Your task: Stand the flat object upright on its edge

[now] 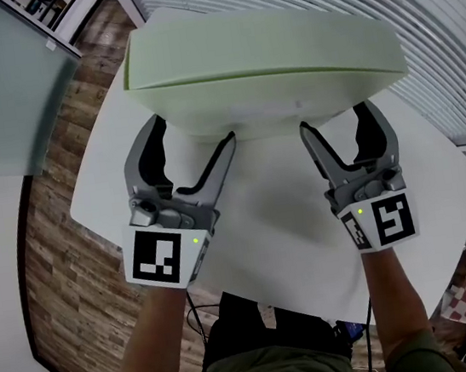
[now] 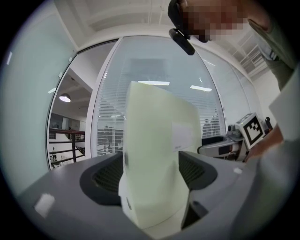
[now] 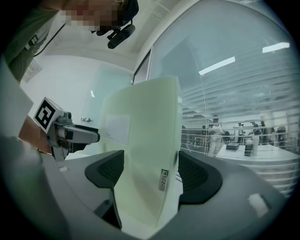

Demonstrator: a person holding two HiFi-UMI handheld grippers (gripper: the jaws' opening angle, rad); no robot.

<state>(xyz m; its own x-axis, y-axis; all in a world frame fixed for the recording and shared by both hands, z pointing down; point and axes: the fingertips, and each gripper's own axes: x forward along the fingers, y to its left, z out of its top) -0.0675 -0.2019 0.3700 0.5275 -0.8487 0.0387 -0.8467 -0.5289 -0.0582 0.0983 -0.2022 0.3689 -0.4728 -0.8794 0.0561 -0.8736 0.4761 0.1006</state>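
Inside L tongs & R tongs sits pale-green slab; both clamped.

So the pale green slab stands upright between the right gripper's two dark pads, and both look pressed against its faces, I think. Left of the slab, the left gripper reaches toward its edge.

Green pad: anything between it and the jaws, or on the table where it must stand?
Nothing visible. Left gripper and right gripper each grip the green pad between their jaws; the table beneath shows nothing else.
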